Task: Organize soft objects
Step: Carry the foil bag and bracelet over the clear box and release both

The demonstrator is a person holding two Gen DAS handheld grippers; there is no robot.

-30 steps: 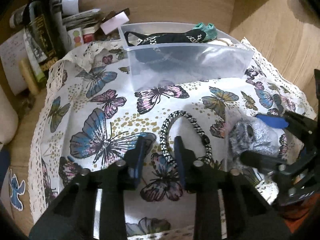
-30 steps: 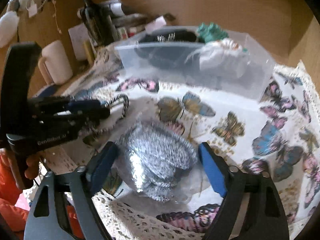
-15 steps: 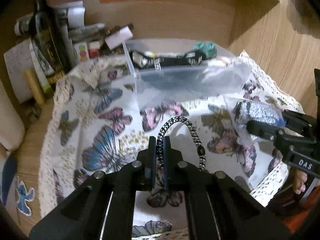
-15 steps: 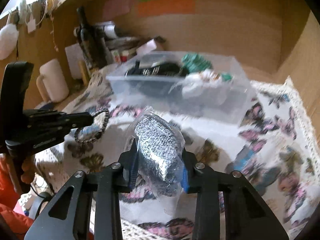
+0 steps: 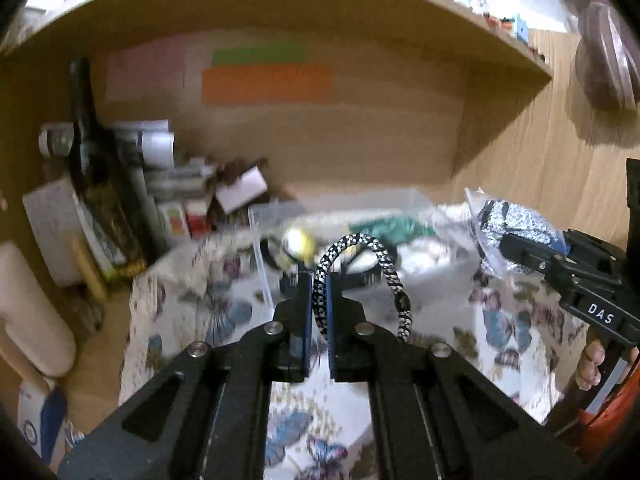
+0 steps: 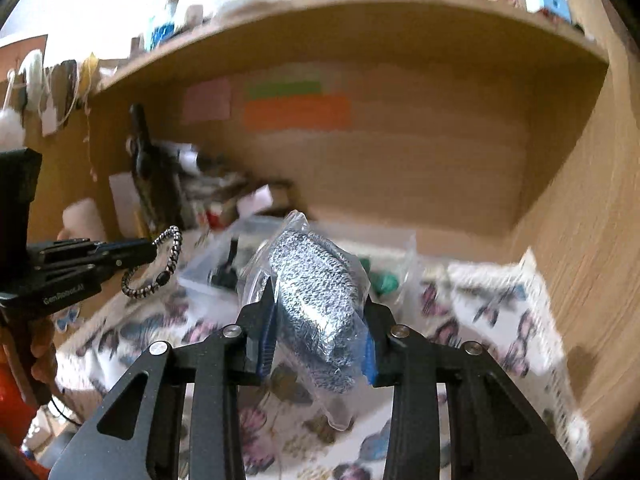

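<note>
My left gripper [image 5: 318,300] is shut on a black-and-white braided hair tie [image 5: 360,256] and holds it in the air above the butterfly cloth [image 5: 224,312]. It shows at the left of the right wrist view [image 6: 160,264]. My right gripper [image 6: 318,320] is shut on a clear bag of silver-grey soft fabric [image 6: 316,292], lifted off the cloth; this bag also shows at the right of the left wrist view [image 5: 516,232]. A clear plastic bin [image 5: 352,204] with black, teal and white soft items stands behind both, blurred.
A dark bottle [image 5: 92,168], papers and small boxes [image 5: 176,200] crowd the back left of the wooden alcove. A white mug [image 6: 84,220] stands at the left. Wooden walls [image 6: 580,220] close the right side and a shelf spans overhead.
Both grippers have risen from the cloth, carrying the hair tie and the bagged fabric up and toward the bin. The view now tilts up to the alcove's back wall.
</note>
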